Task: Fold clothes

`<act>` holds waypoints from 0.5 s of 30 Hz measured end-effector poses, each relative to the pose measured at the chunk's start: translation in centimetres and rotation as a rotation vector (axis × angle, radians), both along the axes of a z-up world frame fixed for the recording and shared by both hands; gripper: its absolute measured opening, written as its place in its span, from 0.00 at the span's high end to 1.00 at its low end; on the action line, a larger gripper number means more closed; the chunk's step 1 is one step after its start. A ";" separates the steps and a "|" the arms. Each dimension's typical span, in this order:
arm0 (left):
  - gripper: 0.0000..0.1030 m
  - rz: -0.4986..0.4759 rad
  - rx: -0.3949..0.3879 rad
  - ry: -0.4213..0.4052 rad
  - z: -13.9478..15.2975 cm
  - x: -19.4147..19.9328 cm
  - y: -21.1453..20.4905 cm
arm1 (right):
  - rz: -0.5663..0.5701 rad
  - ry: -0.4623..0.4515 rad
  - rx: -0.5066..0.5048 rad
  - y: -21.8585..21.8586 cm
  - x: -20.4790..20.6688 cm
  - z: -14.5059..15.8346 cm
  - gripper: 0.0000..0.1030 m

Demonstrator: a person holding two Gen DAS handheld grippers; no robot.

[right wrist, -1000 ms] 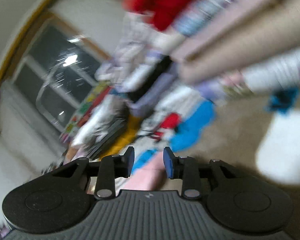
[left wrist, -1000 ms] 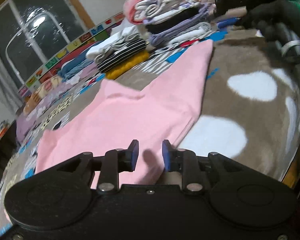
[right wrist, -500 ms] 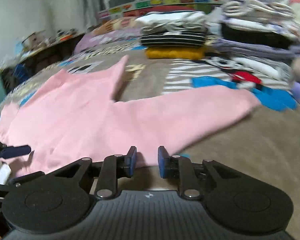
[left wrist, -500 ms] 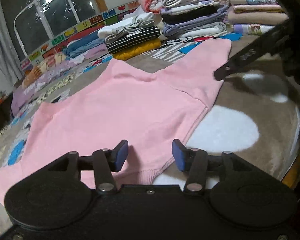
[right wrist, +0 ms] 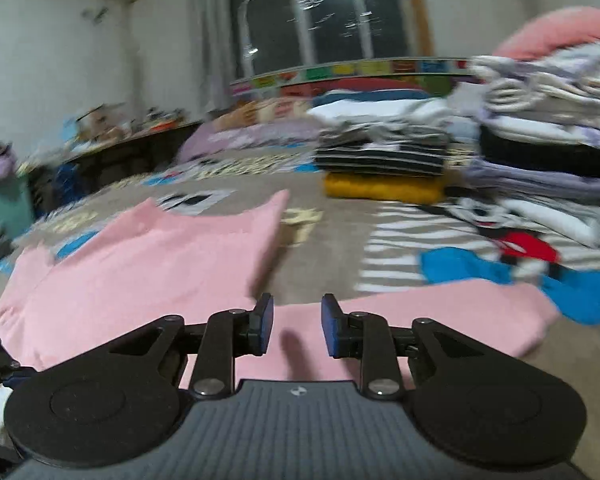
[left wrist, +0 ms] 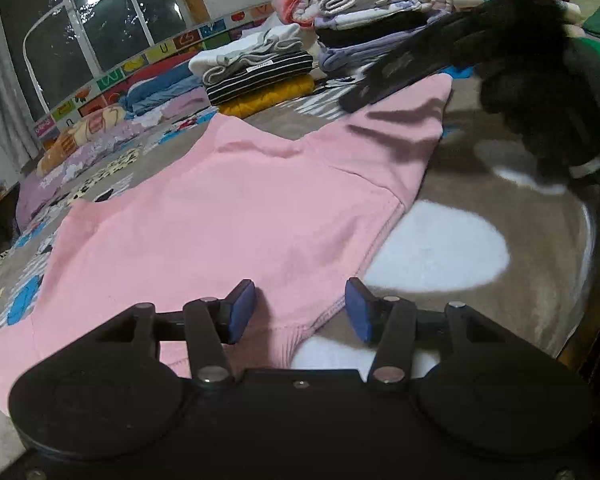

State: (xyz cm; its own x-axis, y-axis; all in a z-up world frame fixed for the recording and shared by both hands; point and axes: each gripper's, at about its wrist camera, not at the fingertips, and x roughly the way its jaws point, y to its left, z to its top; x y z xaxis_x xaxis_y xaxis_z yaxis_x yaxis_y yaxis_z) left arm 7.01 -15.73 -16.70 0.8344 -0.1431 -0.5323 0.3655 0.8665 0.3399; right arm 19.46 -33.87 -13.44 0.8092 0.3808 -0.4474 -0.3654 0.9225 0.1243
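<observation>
Since a second ago both grippers have spread wider, and the right one has swung down from the stacks to hang low over the pink garment.

Nearest in the left wrist view, the left gripper (left wrist: 300, 312) sits just above the near hem of the pink sweatshirt (left wrist: 236, 216), its blue pads well apart with the ribbed corner of the hem lying between them, not pinched. That sweatshirt lies flat on the brown patterned blanket (left wrist: 540, 264), close to the bed's near edge, one sleeve reaching out toward the far right.

Over that sleeve hangs the right gripper (left wrist: 384, 76), dark and blurred, gripped from behind by a black-gloved hand (left wrist: 540, 92). In its own view the right gripper (right wrist: 296, 330) has its pads apart too, hovering over the sleeve with nothing between them; whether it touches the cloth I cannot tell.

Farther back, along the far side of the bed, stand stacks of folded clothes (left wrist: 260, 76): a yellow piece under striped and white ones, and a taller pile (left wrist: 372, 12) to the right. Behind them is a dark window (left wrist: 92, 28).
</observation>
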 end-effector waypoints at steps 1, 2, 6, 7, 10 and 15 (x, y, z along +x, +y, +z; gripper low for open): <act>0.53 -0.002 0.000 0.001 0.0 0.0 0.0 | -0.008 0.029 -0.028 0.4 0.6 -0.3 0.72; 0.53 -0.004 -0.002 0.005 0.1 0.1 0.1 | -0.049 0.085 -0.057 0.4 1.3 -1.0 0.72; 0.52 -0.025 -0.021 0.028 0.4 0.2 0.7 | -0.182 0.136 0.012 -2.2 1.8 -0.8 0.77; 0.52 -0.034 -0.029 0.035 0.5 0.3 0.9 | -0.196 0.132 0.044 -2.9 1.4 -0.7 0.76; 0.50 -0.041 -0.077 0.066 1.4 0.5 1.8 | -0.221 0.091 0.118 -3.8 0.8 -0.1 0.73; 0.50 -0.027 -0.174 0.078 3.5 0.9 4.2 | -0.179 0.043 0.120 -2.4 1.5 0.7 0.71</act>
State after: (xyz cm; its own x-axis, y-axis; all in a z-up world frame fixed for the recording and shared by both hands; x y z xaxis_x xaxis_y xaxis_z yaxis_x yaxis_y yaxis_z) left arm 7.96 -11.50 -13.21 0.7860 -0.2606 -0.5606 0.4089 0.8993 0.1553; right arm 20.98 -36.24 -12.78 0.8497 0.2855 -0.4432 -0.1894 0.9499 0.2487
